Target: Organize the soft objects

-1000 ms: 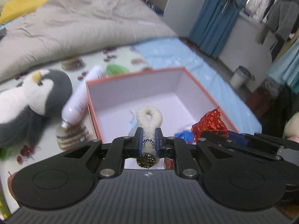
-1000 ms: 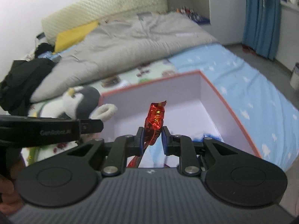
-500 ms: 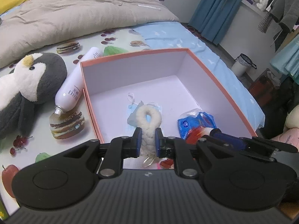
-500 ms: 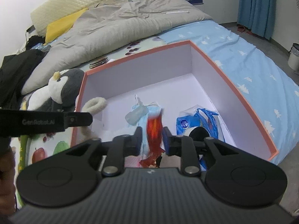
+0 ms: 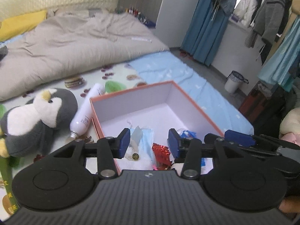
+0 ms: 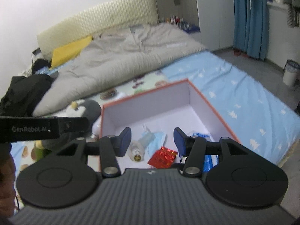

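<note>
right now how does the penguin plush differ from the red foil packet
The penguin plush lies outside the box, on the printed bedsheet; the red foil packet lies inside it. The plush is far bulkier, matte grey and white; the packet is small, flat and shiny. Neither tool holds either.

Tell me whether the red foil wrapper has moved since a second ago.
Yes. The red foil wrapper has dropped from the opening right gripper onto the box floor.

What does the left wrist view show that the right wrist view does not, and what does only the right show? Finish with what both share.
Only the left wrist view: the white tube beside the box, and hanging clothes.
Only the right wrist view: a black garment by the headboard.
Both: the orange-rimmed box, red foil wrapper, blue face mask, plush penguin, grey duvet.
</note>
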{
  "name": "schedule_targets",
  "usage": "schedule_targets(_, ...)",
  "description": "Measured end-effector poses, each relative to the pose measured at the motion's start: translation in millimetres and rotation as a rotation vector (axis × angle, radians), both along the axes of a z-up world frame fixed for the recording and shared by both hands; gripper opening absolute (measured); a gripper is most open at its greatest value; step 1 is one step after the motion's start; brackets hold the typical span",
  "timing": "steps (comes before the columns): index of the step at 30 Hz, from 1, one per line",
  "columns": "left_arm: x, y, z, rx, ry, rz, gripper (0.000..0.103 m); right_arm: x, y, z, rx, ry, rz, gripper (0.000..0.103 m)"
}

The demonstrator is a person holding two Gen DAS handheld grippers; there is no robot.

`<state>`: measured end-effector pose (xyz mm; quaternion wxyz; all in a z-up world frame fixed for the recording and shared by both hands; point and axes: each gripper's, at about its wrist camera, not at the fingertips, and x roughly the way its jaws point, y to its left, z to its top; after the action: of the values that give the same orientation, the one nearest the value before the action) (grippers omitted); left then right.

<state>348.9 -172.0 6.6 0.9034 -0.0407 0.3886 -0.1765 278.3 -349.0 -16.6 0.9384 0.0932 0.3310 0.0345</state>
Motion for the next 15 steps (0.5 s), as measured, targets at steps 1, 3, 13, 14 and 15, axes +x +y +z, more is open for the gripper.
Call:
schedule_targets(1,-6.6,2.4,6.0,-0.002,-0.011,0.003,0.051,-6.0,1.6,6.8,-0.001,-0.015,-0.001,0.053)
schedule_targets(3,-21.5,8.8,19.5,-0.008,-0.034,0.009,0.051,-18.8,4.8,19.5,0.0,-0.042,-0.004,0.053)
schedule_targets(13,-97.6,35.3,70.8,-0.021,-0.135,-0.001,0.051,-78.6,23.4,63.5,-0.024,-0.157,-0.015,0.053)
schedule_targets(14,-103.8,37.0,72.9,-0.023,-0.141,-0.005,0.051,-84.5,25.1,65.5,-0.024,-0.162,-0.018,0.053)
schedule_targets(15,-111.5,39.1,75.5,-0.025,-0.149,-0.01,0.051,-90.1,26.3,66.6,-0.022,-0.165,-0.022,0.053)
